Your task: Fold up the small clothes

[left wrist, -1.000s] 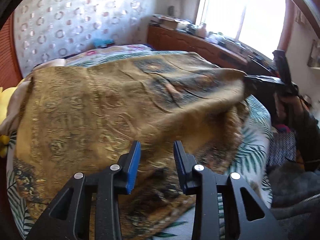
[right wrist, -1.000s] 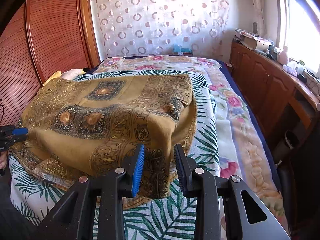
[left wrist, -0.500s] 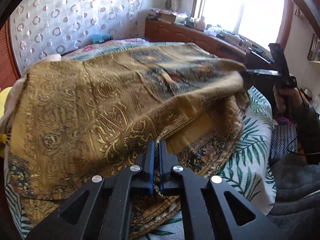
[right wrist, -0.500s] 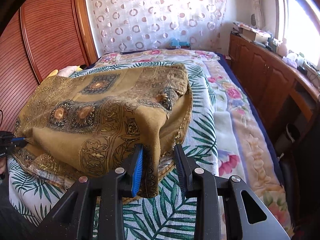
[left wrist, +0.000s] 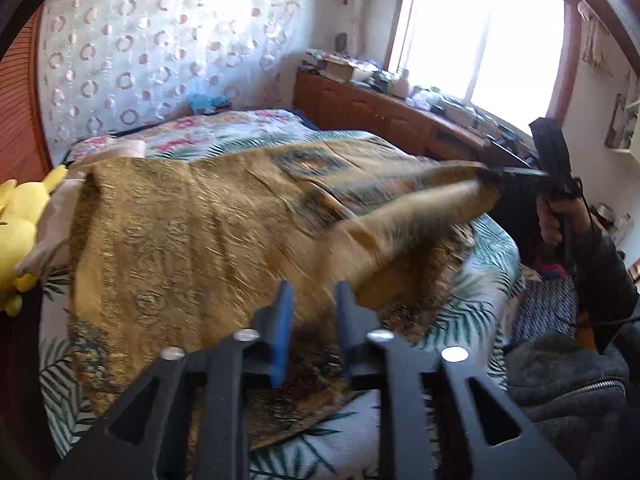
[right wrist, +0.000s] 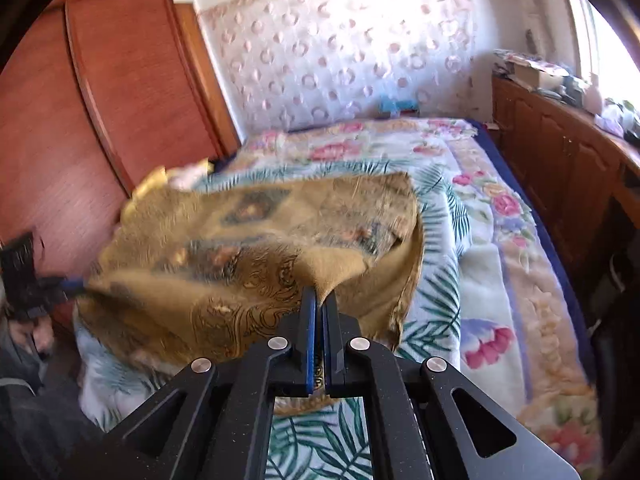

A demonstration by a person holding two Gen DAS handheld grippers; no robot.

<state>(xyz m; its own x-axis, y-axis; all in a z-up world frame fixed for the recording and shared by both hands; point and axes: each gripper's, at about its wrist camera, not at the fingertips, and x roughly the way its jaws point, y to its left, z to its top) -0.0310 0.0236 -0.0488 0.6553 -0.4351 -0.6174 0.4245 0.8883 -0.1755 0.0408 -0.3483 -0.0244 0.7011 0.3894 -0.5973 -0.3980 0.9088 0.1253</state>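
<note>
A gold patterned cloth [left wrist: 208, 240] is seen spread over a bed [right wrist: 492, 248] covered in palm-leaf and floral prints, filling the middle of both views. In the right wrist view, the right tongs [right wrist: 319, 300] at lower centre have just been closed and are pinched on a raised fold of the cloth, which is drawn up into a peak between the pads. In the left wrist view, the left tongs [left wrist: 310, 300] at lower centre have just been opened partway, with blurred cloth seen in the gap; whether the pads touch it cannot be told. The right tongs are also seen at the right edge of that view, with a corner of cloth lifted off the bed. A yellow toy [left wrist: 18, 232] is seen at the left edge.
</note>
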